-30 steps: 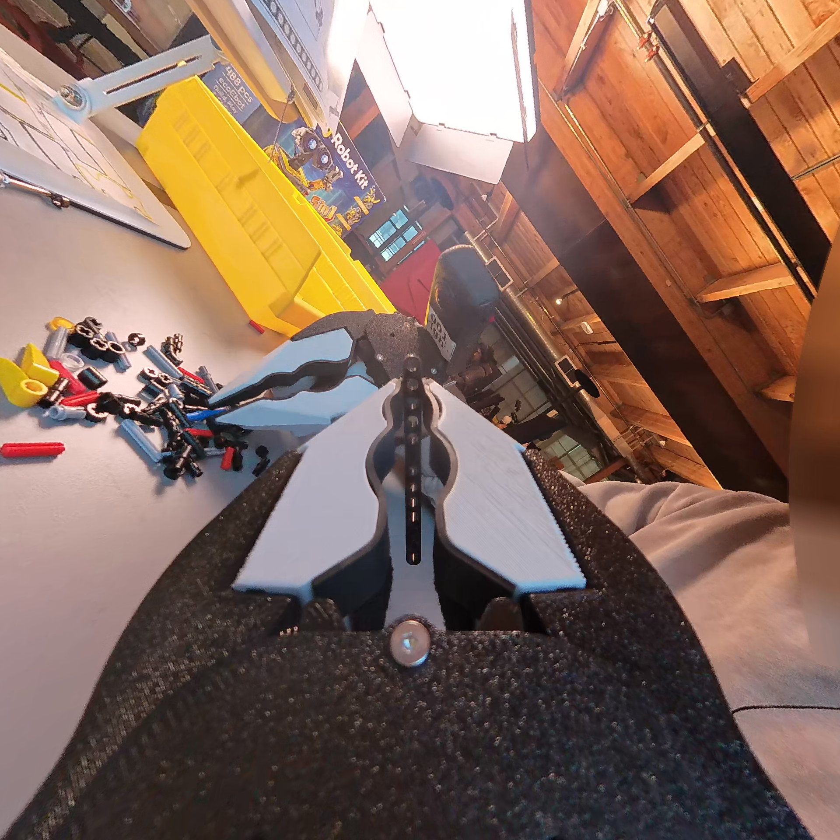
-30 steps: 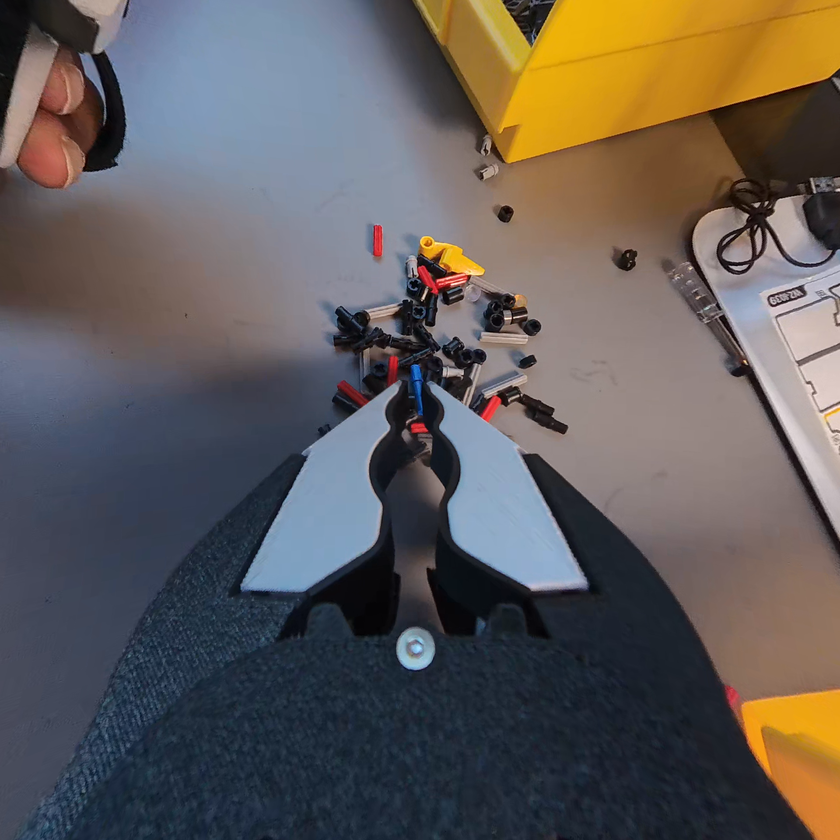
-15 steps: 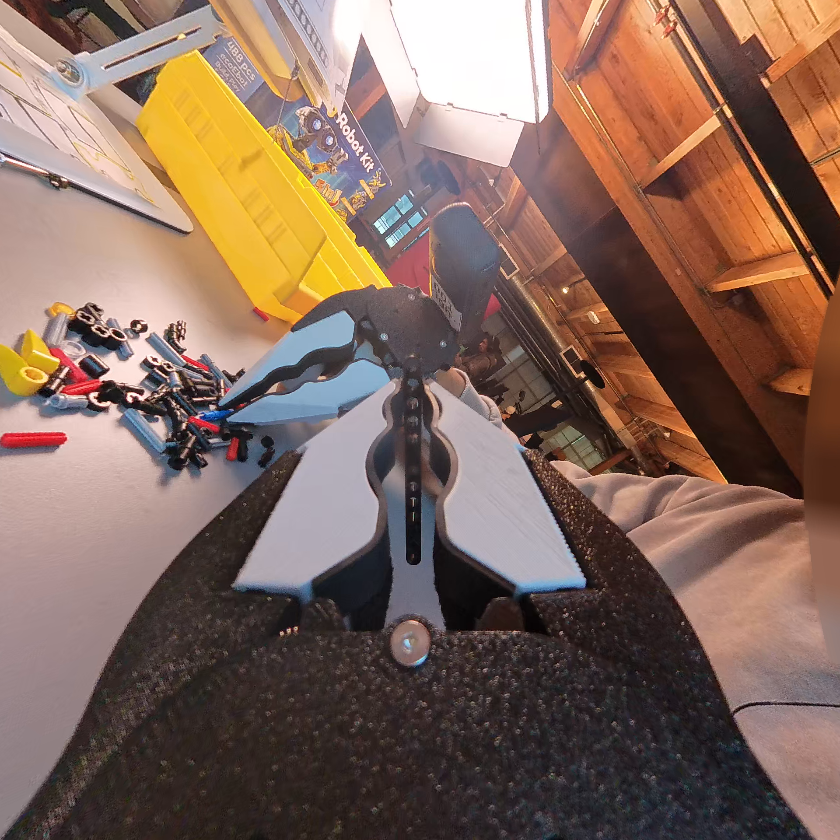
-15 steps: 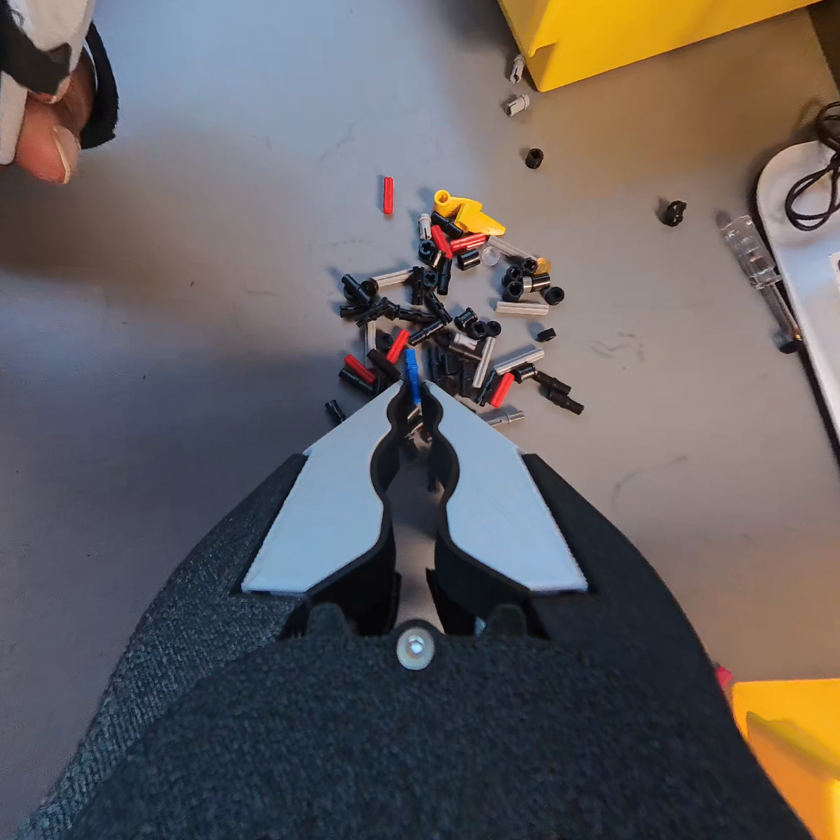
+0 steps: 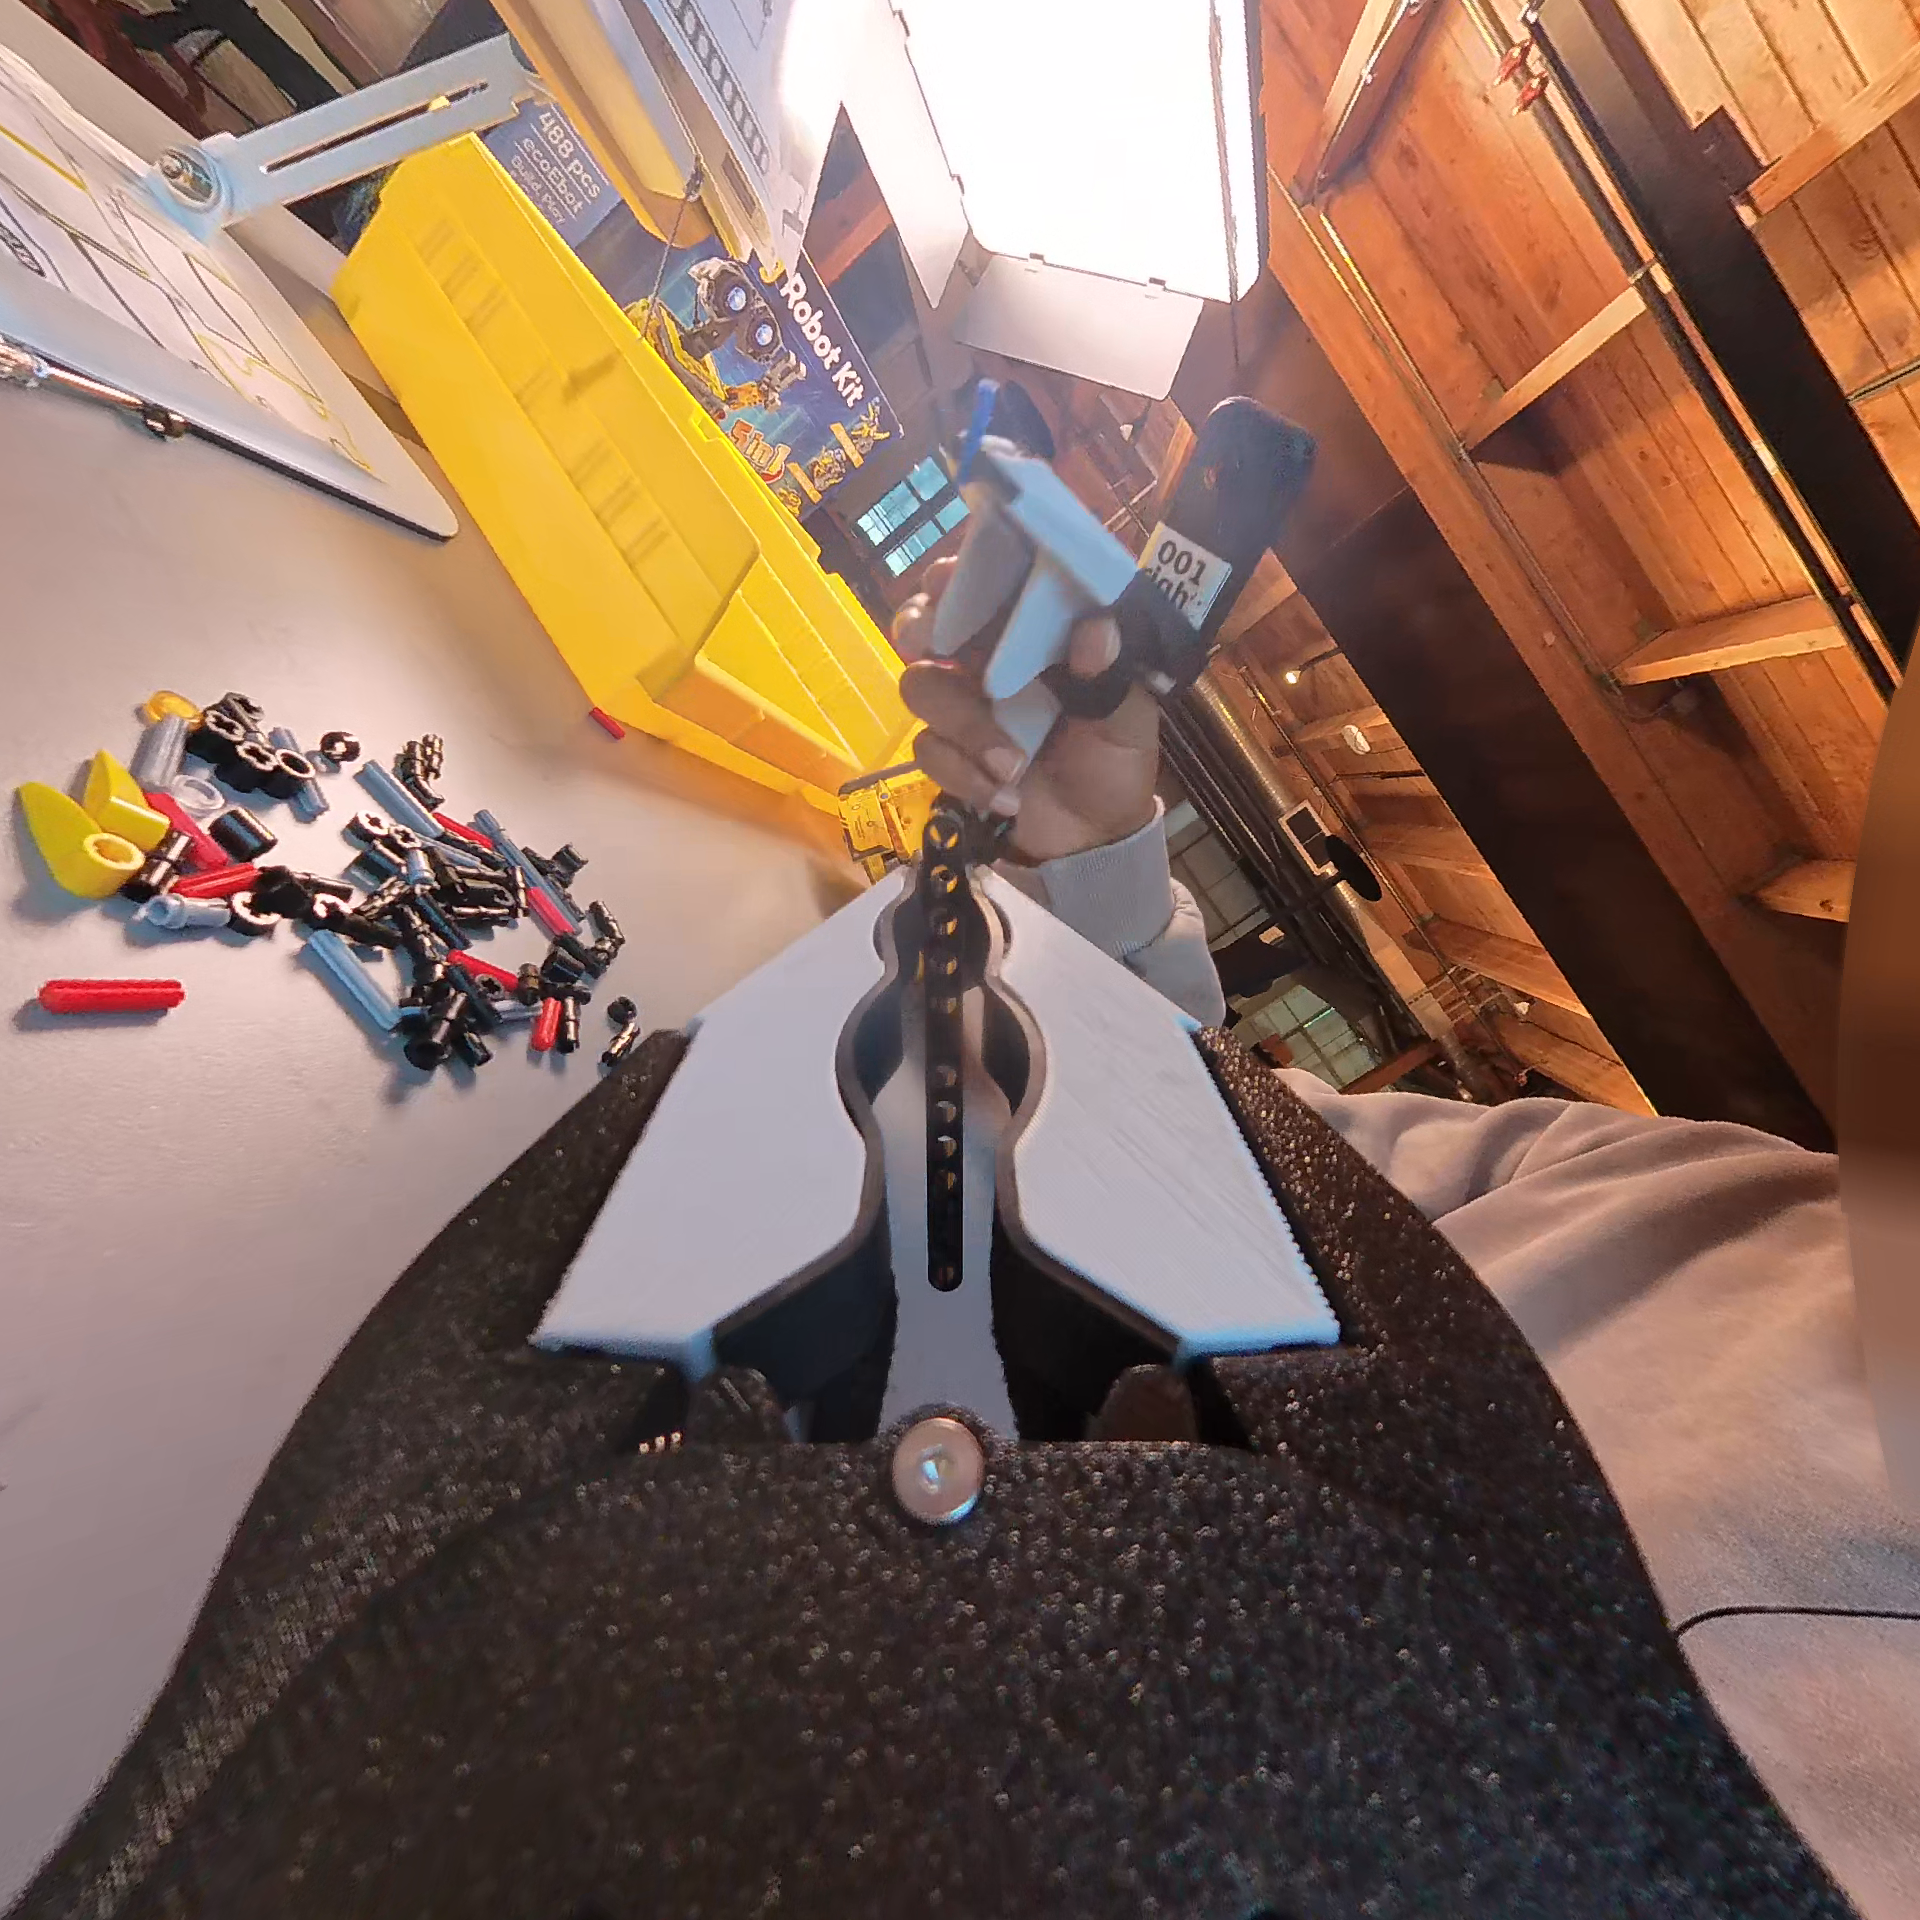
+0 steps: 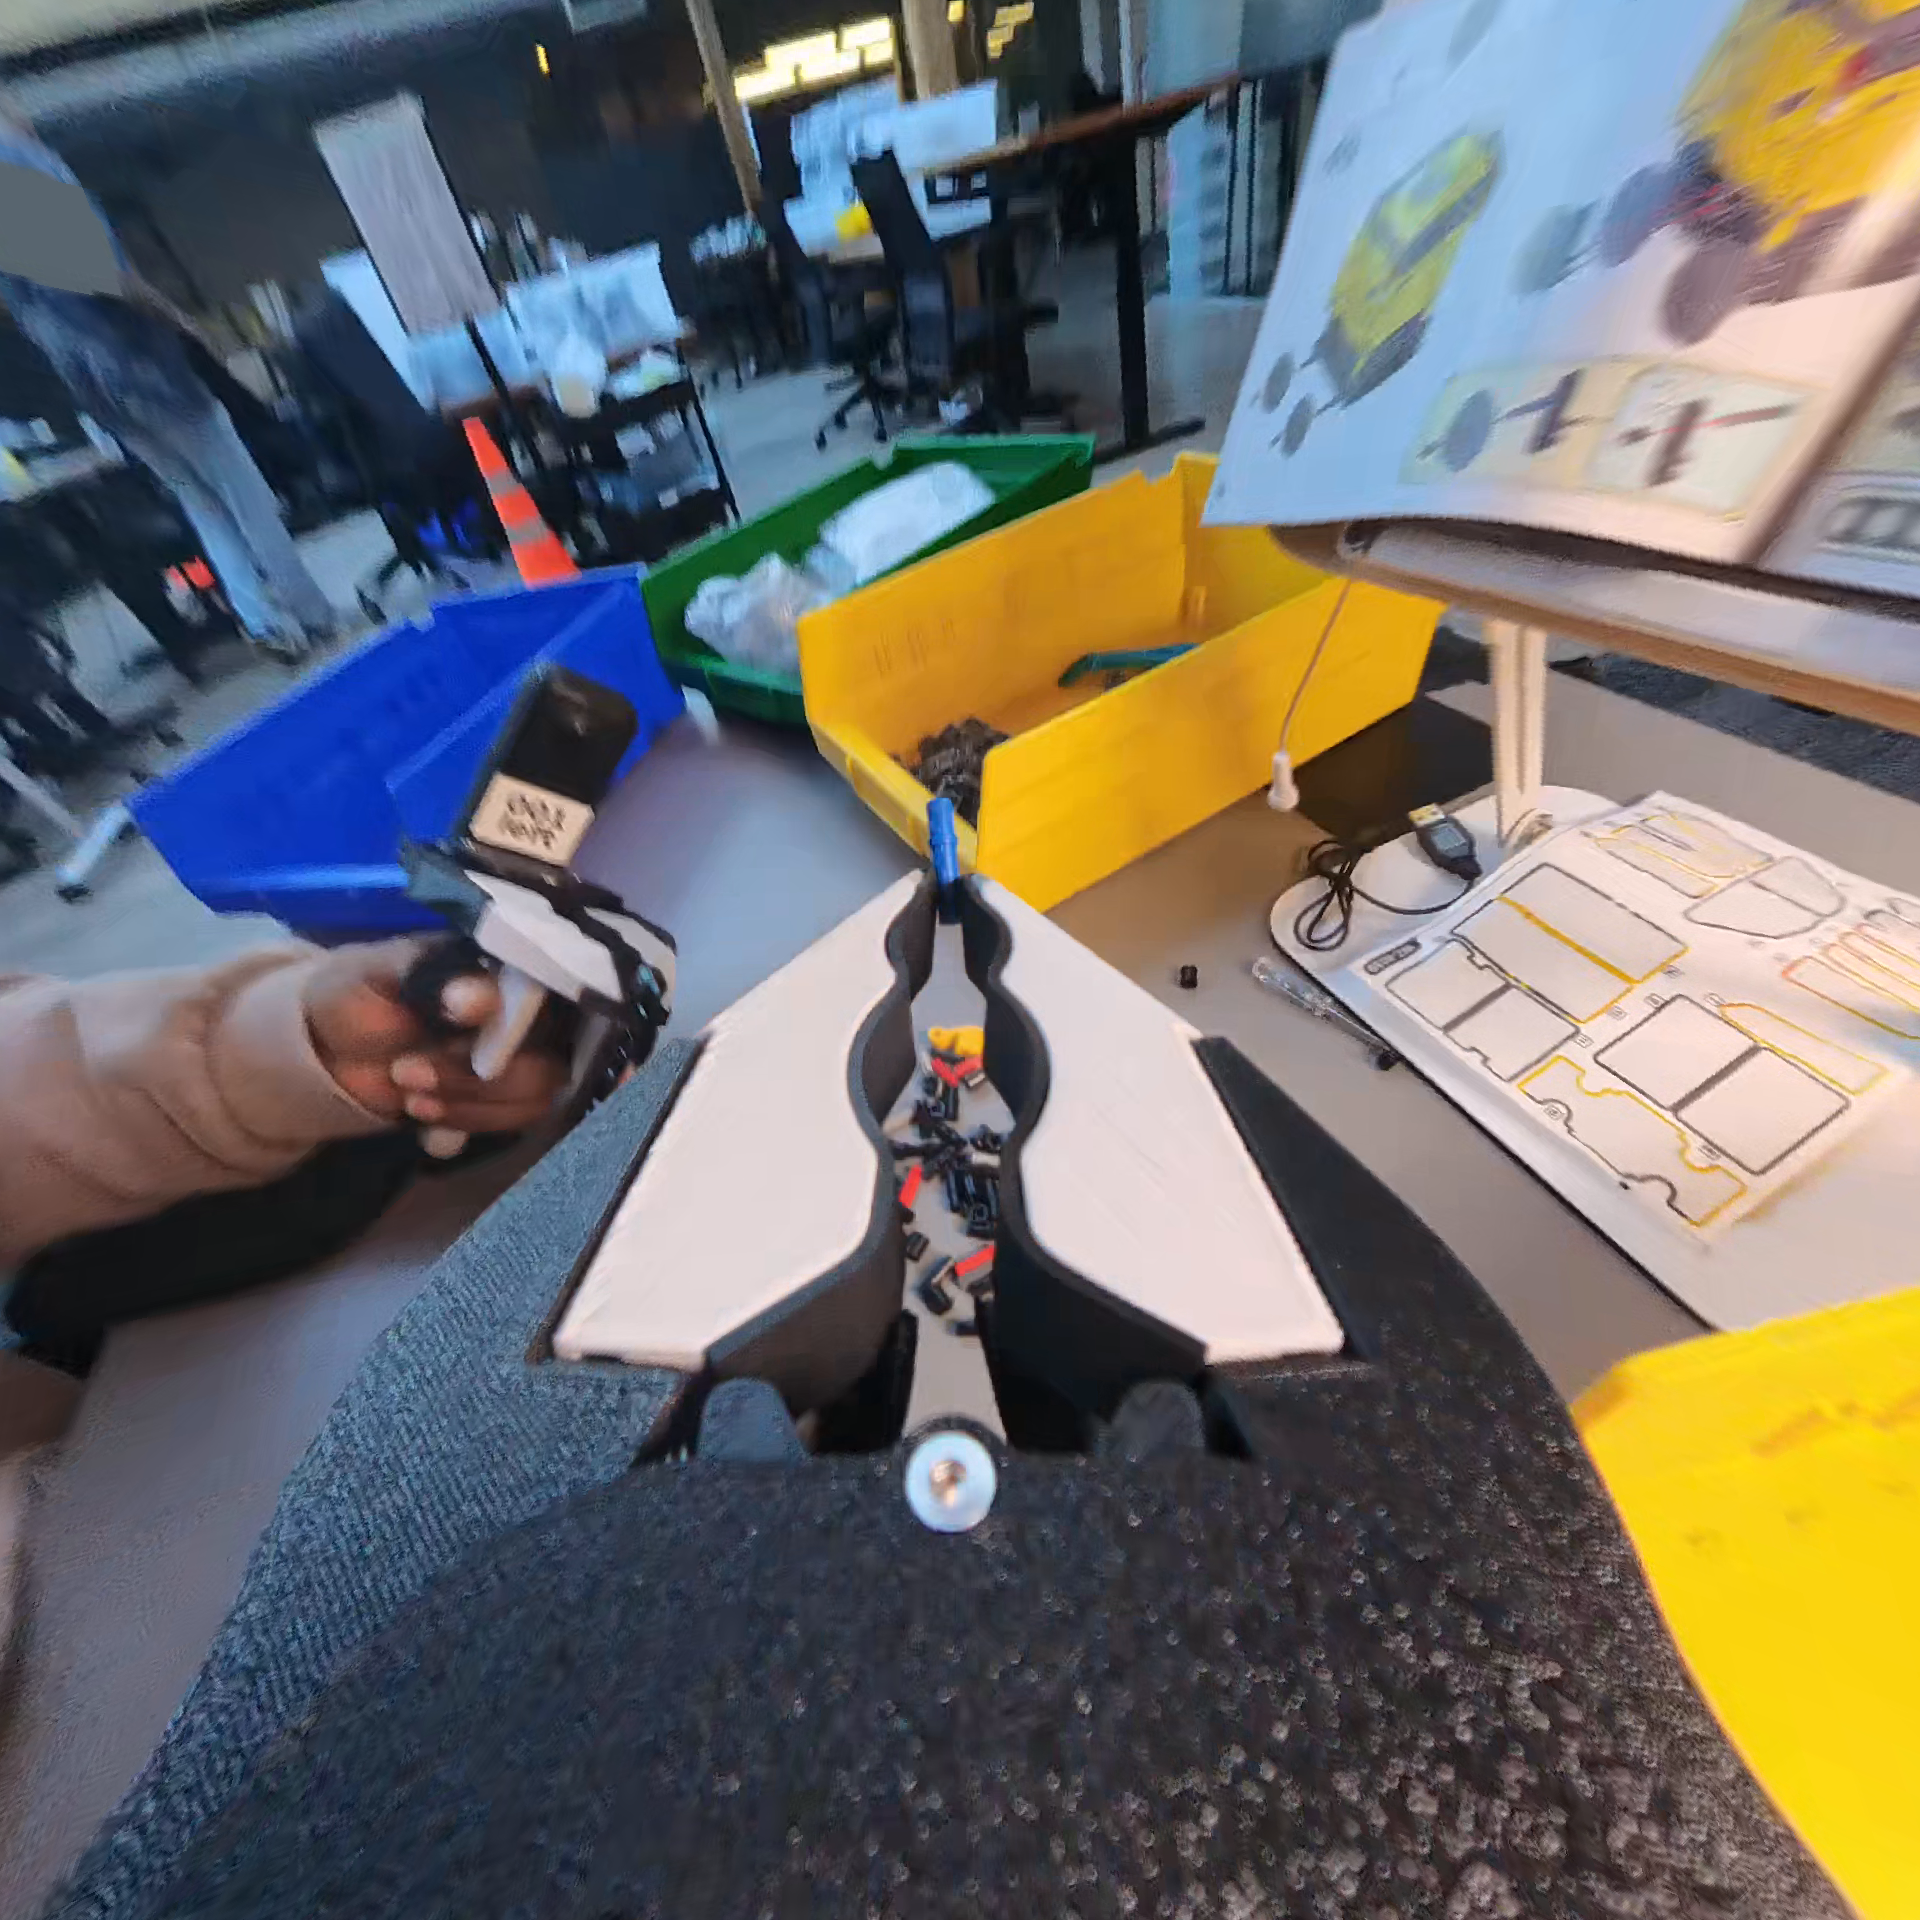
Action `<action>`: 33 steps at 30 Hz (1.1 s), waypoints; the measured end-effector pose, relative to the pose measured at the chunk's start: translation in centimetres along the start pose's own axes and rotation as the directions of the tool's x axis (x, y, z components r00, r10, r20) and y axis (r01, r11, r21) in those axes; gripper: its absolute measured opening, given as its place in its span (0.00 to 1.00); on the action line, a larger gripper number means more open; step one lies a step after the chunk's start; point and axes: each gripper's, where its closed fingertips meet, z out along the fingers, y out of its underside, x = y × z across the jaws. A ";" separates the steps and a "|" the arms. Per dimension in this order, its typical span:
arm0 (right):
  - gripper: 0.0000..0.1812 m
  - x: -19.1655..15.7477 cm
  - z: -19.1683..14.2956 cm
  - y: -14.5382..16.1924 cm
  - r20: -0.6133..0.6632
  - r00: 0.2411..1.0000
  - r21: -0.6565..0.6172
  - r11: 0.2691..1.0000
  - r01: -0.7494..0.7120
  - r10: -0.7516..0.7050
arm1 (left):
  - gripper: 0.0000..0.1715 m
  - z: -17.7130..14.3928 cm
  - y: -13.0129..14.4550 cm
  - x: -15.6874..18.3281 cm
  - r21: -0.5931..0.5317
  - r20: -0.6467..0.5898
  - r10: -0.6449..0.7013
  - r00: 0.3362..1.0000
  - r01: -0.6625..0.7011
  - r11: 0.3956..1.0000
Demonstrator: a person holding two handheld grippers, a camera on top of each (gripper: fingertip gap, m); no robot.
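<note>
Left gripper (image 5: 940,883) clamped along black holed beam (image 5: 943,1091); right gripper (image 6: 948,899), raised nearby, pinching upright blue pin (image 6: 941,836), probably an axle pin.

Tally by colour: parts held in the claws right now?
Blue: 1, the blue pin in the right claw
Black: 1, the black beam in the left claw
Total: 2

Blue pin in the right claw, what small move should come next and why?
Probably bring the blue pin toward a hole at the tip of the black beam: the right claw pinches the pin above the table, and the left claw grips the beam, apart.
</note>
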 end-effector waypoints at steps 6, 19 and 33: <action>0.01 3.3 -5.5 -3.7 0.016 0.968 0.208 0.947 -0.247 0.249 | 0.04 0.1 0.2 0.0 -0.009 0.003 0.002 1.000 -0.002 1.000; 0.14 17.8 -15.0 0.1 -0.832 0.543 -0.167 0.985 -0.052 -0.113 | 0.04 0.4 0.8 -0.3 -0.032 0.007 -0.004 1.000 0.004 0.999; 0.15 -4.7 -3.2 -0.9 0.032 0.987 -0.073 0.984 0.159 -0.158 | 0.04 0.6 0.6 2.5 -0.001 -0.123 0.087 0.989 -0.088 0.996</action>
